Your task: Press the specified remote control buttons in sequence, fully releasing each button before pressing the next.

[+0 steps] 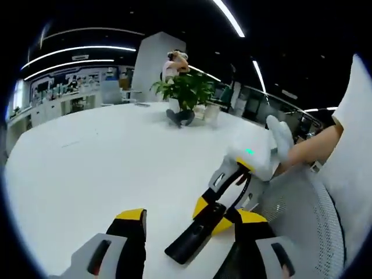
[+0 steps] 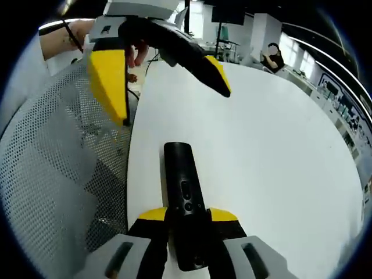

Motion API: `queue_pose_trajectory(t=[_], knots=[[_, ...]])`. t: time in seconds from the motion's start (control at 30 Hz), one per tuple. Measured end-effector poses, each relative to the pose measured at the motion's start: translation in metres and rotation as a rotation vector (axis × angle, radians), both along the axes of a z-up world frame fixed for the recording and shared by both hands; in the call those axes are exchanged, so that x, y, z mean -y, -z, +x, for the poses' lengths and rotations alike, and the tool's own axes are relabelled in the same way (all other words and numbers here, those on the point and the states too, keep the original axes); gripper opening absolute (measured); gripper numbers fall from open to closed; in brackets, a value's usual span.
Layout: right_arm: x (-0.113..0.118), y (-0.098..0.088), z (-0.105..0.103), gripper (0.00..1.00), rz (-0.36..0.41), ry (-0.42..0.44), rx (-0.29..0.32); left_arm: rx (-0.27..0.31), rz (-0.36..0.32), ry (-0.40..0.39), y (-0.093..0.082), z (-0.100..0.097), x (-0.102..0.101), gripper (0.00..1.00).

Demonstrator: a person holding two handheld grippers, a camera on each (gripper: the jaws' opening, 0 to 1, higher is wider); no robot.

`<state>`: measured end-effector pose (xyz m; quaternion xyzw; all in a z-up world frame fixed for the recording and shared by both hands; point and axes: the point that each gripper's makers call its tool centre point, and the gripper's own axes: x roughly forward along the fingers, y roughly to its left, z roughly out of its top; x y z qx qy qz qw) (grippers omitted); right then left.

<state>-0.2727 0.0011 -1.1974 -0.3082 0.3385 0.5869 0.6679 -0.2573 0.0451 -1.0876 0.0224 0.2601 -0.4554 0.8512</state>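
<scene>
Remote control (image 1: pixel 195 237), a slim black matte bar, sits in the left gripper view at 5 o'clock above the smooth white table (image 1: pixel 104 168), clamped between the yellow-tipped jaws of the right gripper (image 1: pixel 224 216). The left gripper (image 1: pixel 189 232) has its own yellow-tipped jaws spread wide, gripping nothing. At 12 o'clock a leafy green plant (image 1: pixel 186 90) stands in a white pot. A grey mesh chair back (image 1: pixel 302 215) curves at 4 o'clock.

In the right gripper view the remote control (image 2: pixel 185 200), rounded at its end with small buttons down its face, lies at 6 o'clock, pinched between the right gripper (image 2: pixel 187 216) jaws. The left gripper (image 2: pixel 168 72) hangs at 11 o'clock, jaws apart. No lettering is legible.
</scene>
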Motion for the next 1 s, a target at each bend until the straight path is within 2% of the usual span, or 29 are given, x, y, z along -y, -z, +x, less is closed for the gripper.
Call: queue_pose_trajectory(t=[0.07,0.27,0.4,0.57,1.0], knots=[[0.0,0.0,0.0,0.22,-0.003,0.002,0.0,0.033,-0.011,-0.019,-0.009,0.0,-0.004,0.67],[0.002,0.0,0.0,0.22,-0.009,0.016,0.0,0.138,-0.139,-0.176,-0.046,0.011,-0.024,0.71],[0.006,0.0,0.002,0.22,-0.018,0.02,-0.004,0.204,-0.132,-0.261,-0.058,0.014,-0.042,0.72],[0.015,0.0,0.011,0.22,-0.045,0.027,-0.004,0.259,-0.213,-0.374,-0.079,0.016,-0.062,0.8],[0.026,0.0,0.045,0.22,-0.106,0.038,-0.006,0.345,-0.192,-0.43,-0.094,0.011,-0.075,0.93]])
